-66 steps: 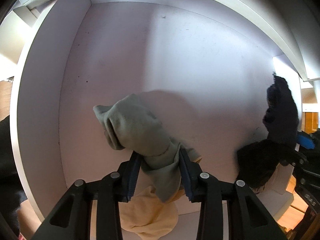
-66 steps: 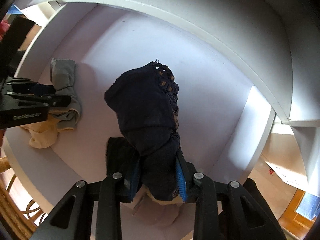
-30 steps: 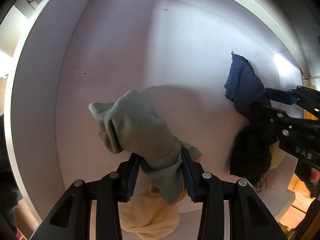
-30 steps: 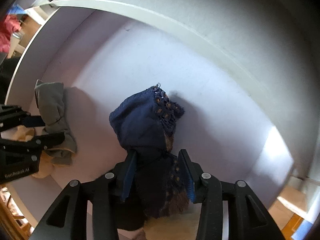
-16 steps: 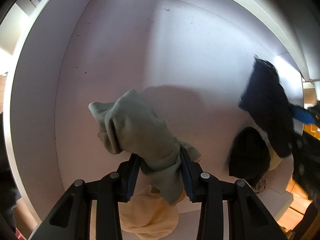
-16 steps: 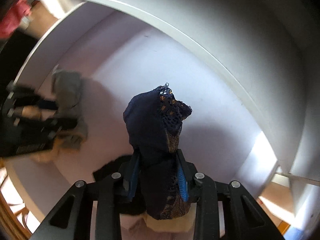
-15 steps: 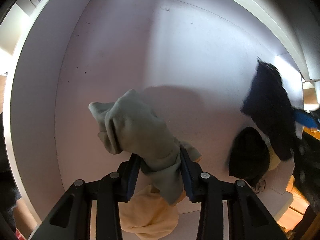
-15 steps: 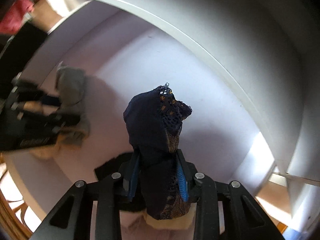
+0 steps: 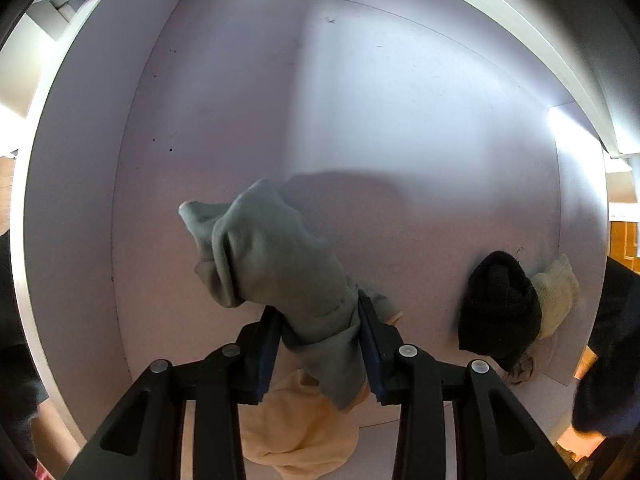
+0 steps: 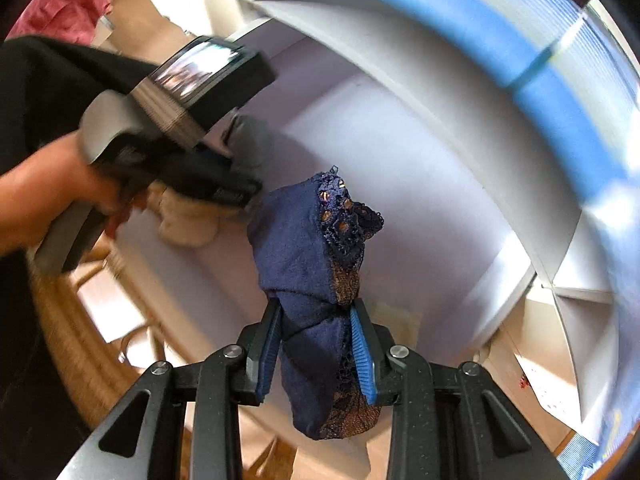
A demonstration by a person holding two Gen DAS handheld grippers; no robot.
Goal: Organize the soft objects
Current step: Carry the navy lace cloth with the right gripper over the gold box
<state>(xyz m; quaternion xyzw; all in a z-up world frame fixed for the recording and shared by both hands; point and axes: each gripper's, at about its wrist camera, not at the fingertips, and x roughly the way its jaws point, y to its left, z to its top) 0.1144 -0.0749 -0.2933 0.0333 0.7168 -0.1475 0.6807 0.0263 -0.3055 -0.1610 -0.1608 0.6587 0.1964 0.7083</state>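
Note:
My left gripper [image 9: 318, 344] is shut on a grey-green soft cloth [image 9: 276, 260], which bulges forward over the white shelf floor [image 9: 400, 140]. A cream cloth [image 9: 296, 432] lies under it. In the right wrist view, my right gripper [image 10: 316, 344] is shut on a navy lace-trimmed garment [image 10: 304, 240], held up in front of the shelf compartment. That view also shows the left gripper [image 10: 224, 192] held by a hand [image 10: 36, 196], with the grey cloth [image 10: 250, 140] and the cream cloth [image 10: 188, 220] at it.
A black soft item [image 9: 500, 312] lies on a cream one [image 9: 558, 300] at the shelf's right wall. A dark blurred shape [image 9: 612, 360] fills the right edge. A red cloth [image 10: 60, 0], a blurred blue band [image 10: 560, 60] and wicker [image 10: 76, 300] surround the shelf.
The right gripper has risen and pulled back out of the shelf compartment with the navy garment, leaving the left wrist view. The left gripper and its grey cloth have stayed put.

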